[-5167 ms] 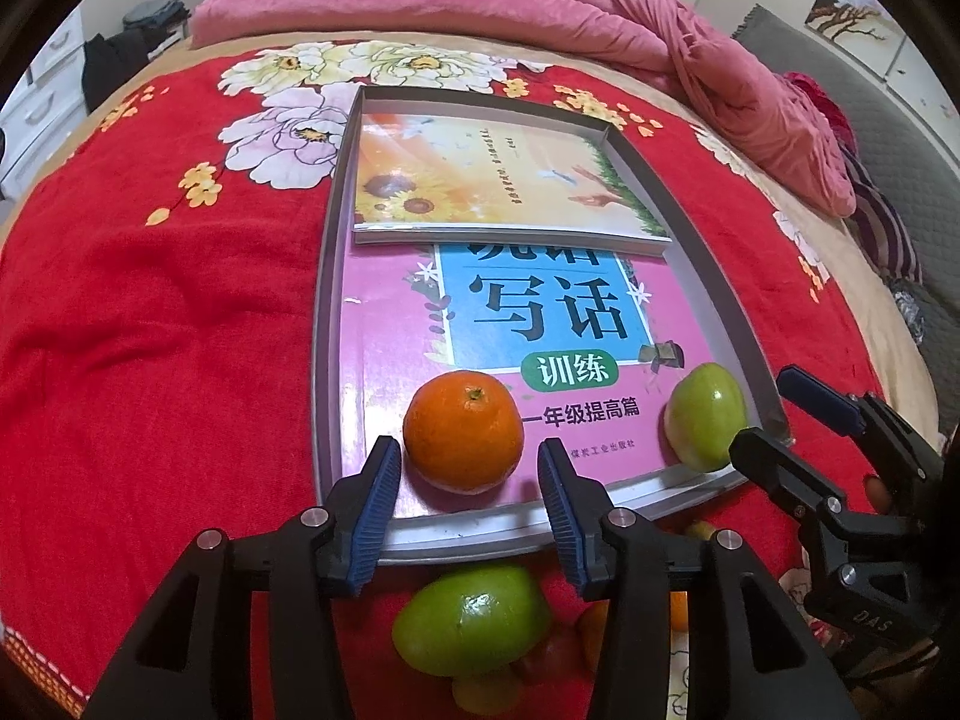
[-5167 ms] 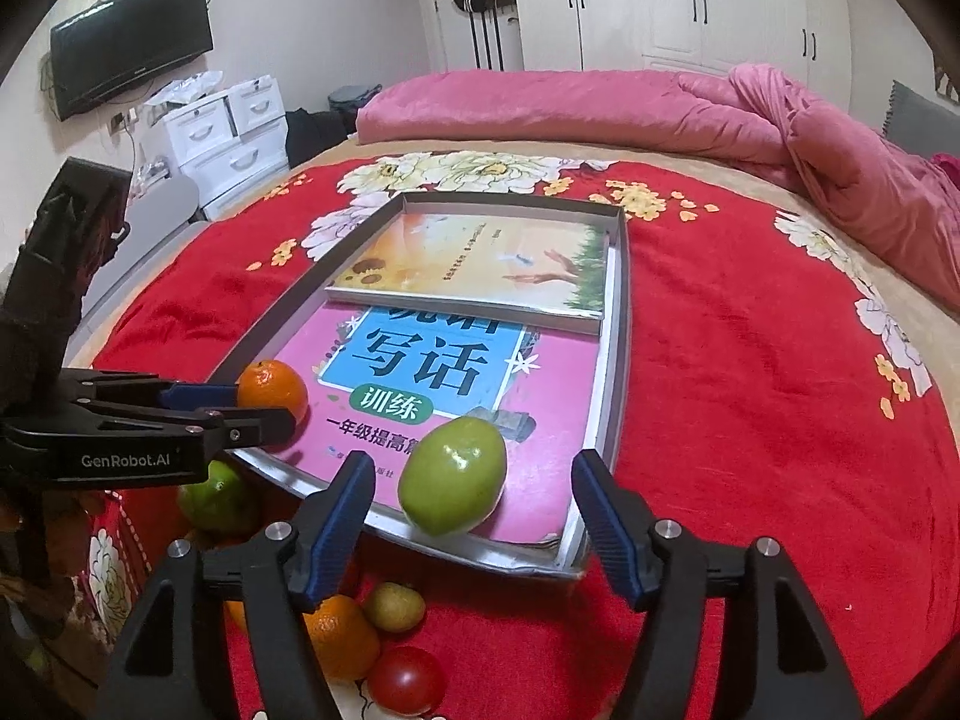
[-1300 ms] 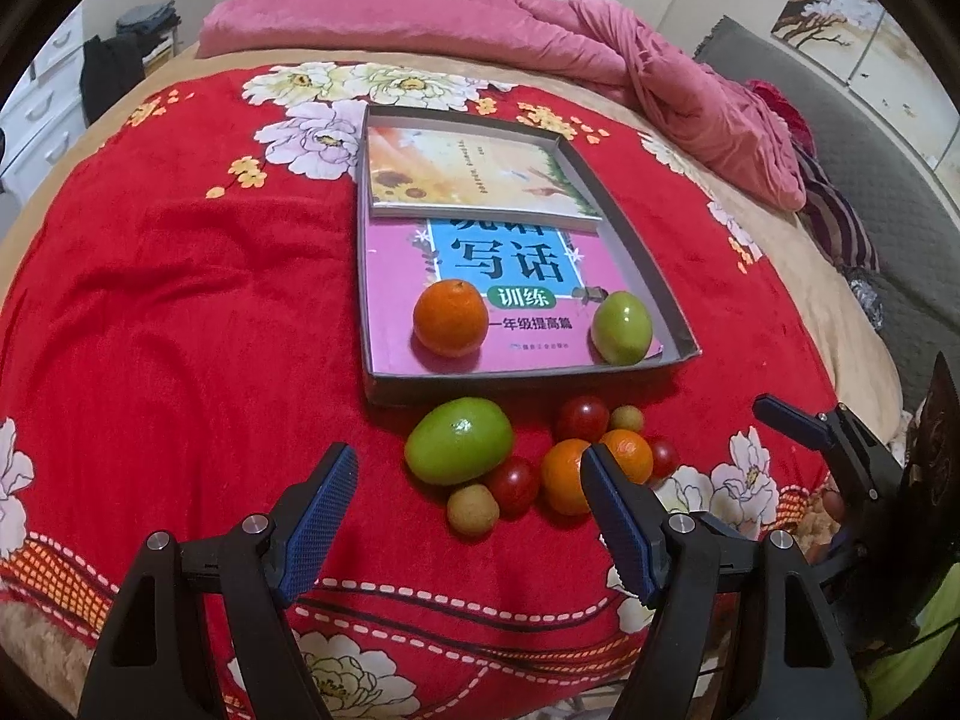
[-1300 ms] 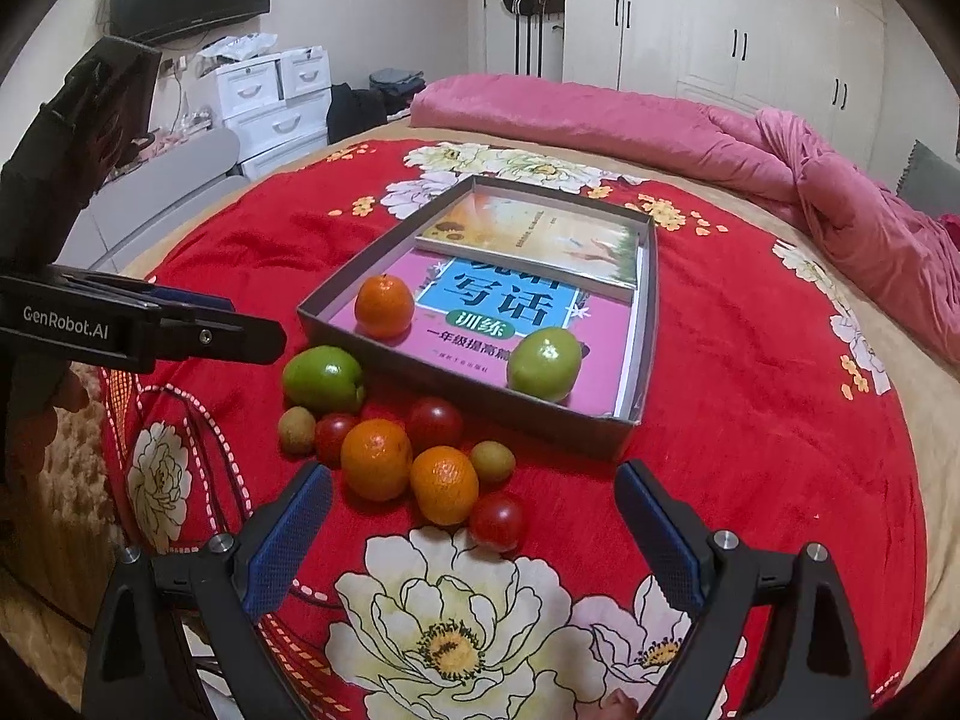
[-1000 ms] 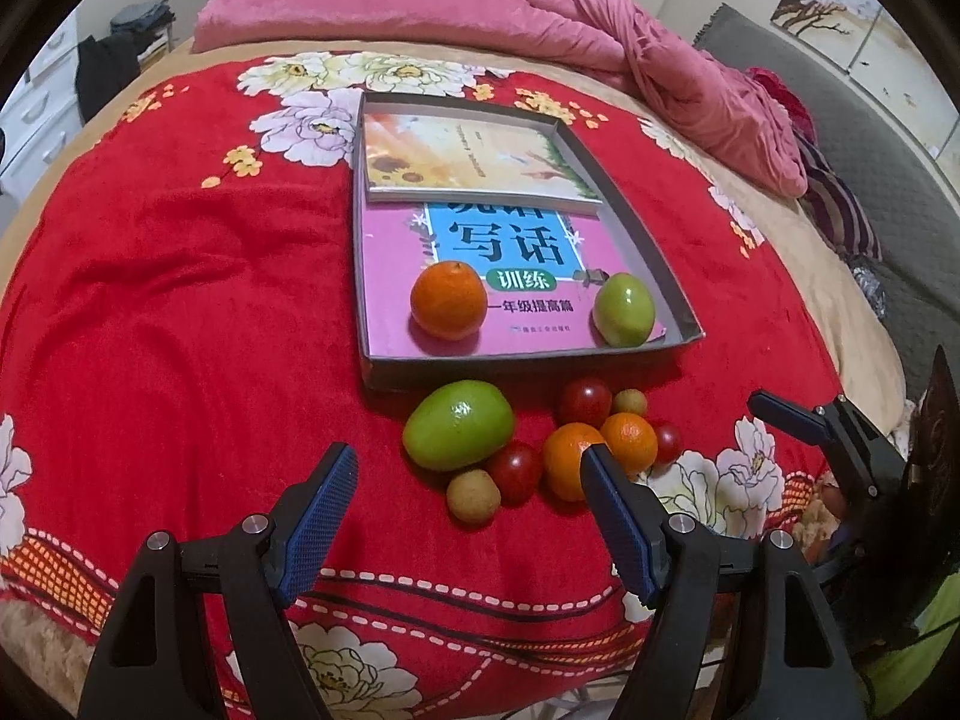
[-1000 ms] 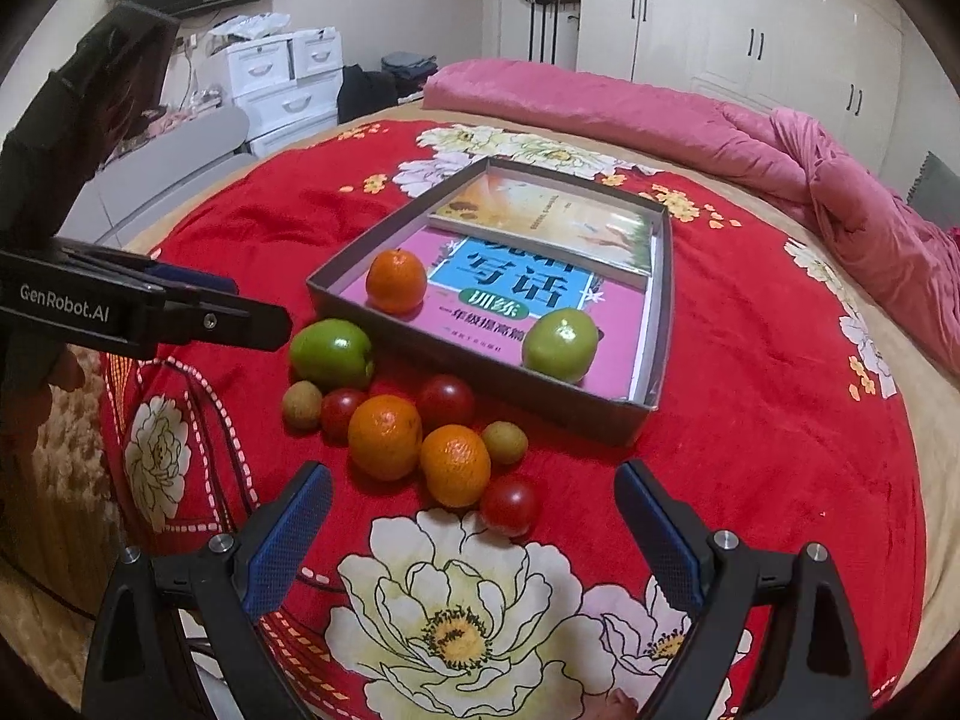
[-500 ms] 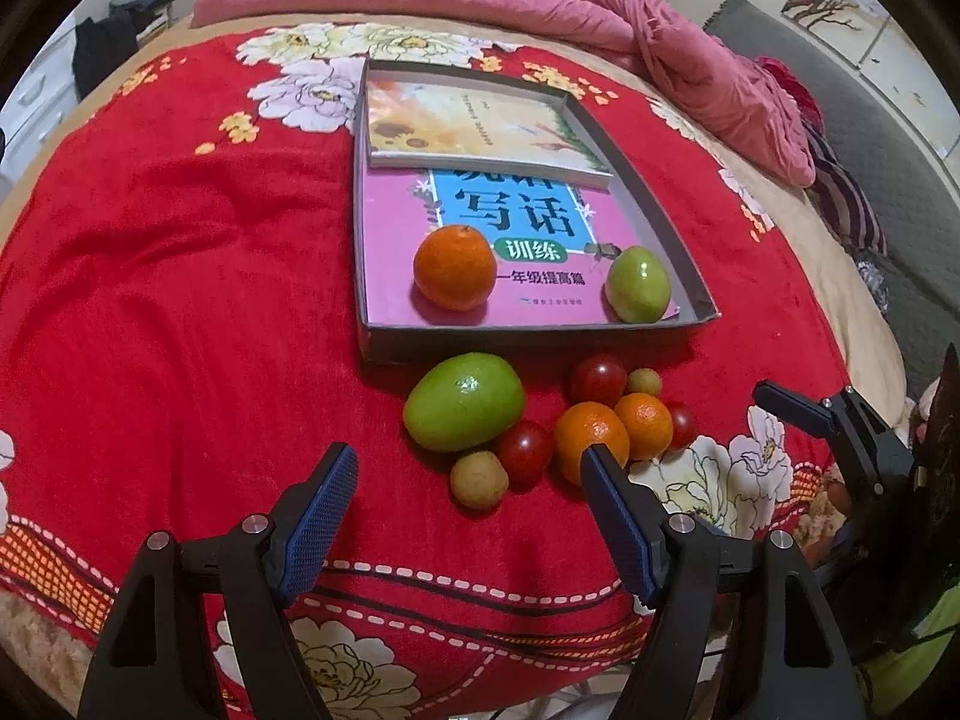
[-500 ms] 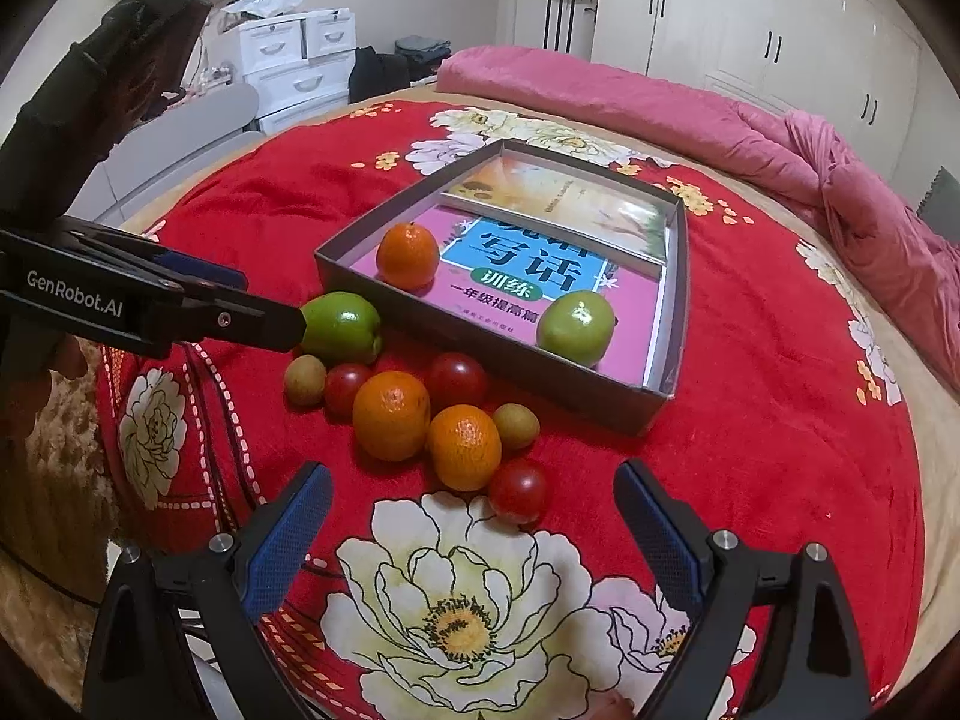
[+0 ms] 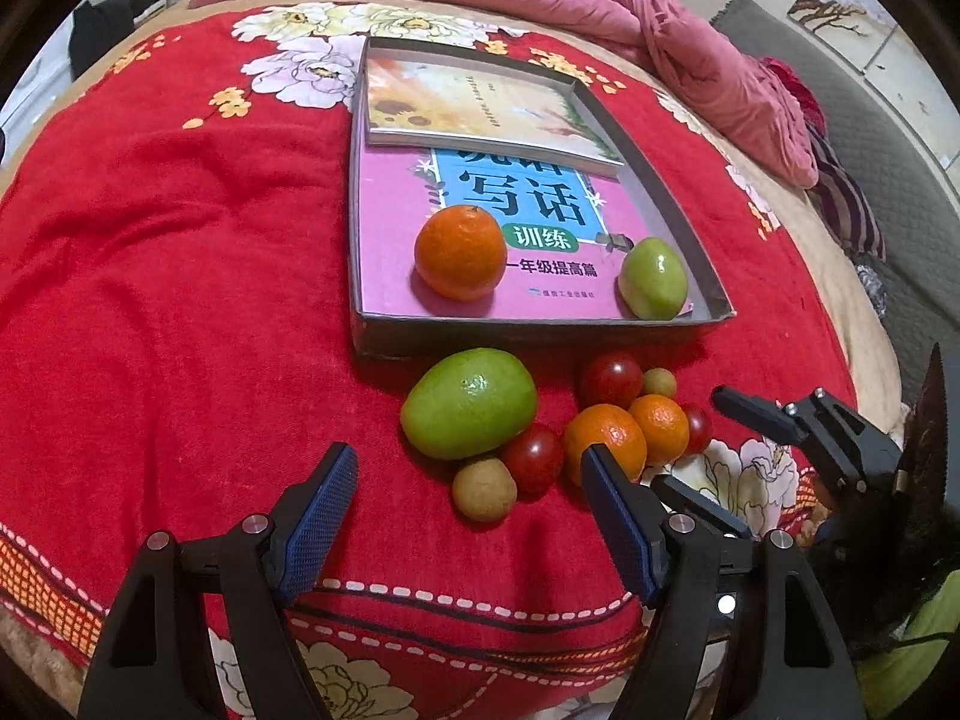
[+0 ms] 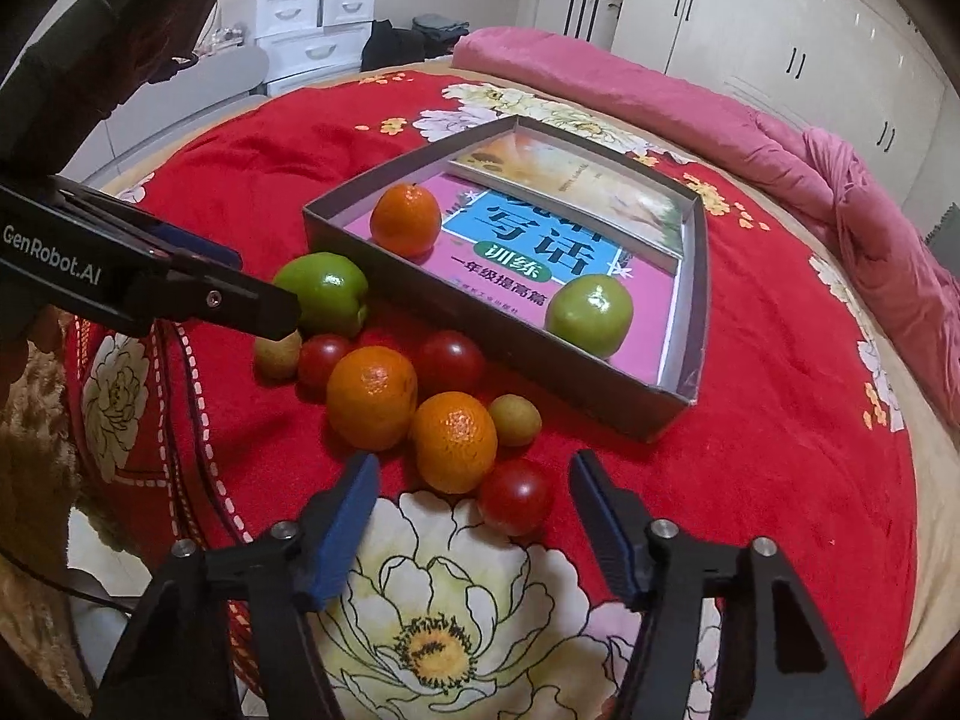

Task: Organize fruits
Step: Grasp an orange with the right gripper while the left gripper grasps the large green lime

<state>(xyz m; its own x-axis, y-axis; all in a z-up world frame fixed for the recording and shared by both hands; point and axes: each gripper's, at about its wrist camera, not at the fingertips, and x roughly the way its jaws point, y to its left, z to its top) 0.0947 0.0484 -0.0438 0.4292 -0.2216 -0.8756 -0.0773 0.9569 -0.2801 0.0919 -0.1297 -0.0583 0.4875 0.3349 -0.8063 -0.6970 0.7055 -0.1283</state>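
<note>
A grey box (image 9: 528, 336) (image 10: 336, 228) on the red bedspread holds two books, an orange (image 9: 460, 252) (image 10: 405, 221) and a green apple (image 9: 653, 279) (image 10: 589, 315). In front of it lies loose fruit: a big green apple (image 9: 469, 402) (image 10: 329, 293), two oranges (image 9: 605, 438) (image 10: 455, 441), red tomatoes (image 9: 534, 457) (image 10: 515, 497) and small yellowish fruits (image 9: 483, 489). My left gripper (image 9: 468, 504) is open, just short of the small fruit. My right gripper (image 10: 471, 501) has its jaws closing, with an orange and a tomato just ahead of the tips; the pads touch nothing.
Pink bedding (image 9: 660, 30) is bunched at the far side of the bed. White drawers (image 10: 318, 30) and wardrobes (image 10: 780, 42) stand beyond. The bed's near edge runs just under both grippers. Each gripper shows in the other's view, at its side.
Both grippers have sunk toward the loose fruit, which now looks larger. The right gripper's fingers have come much closer together. The fruit has not moved.
</note>
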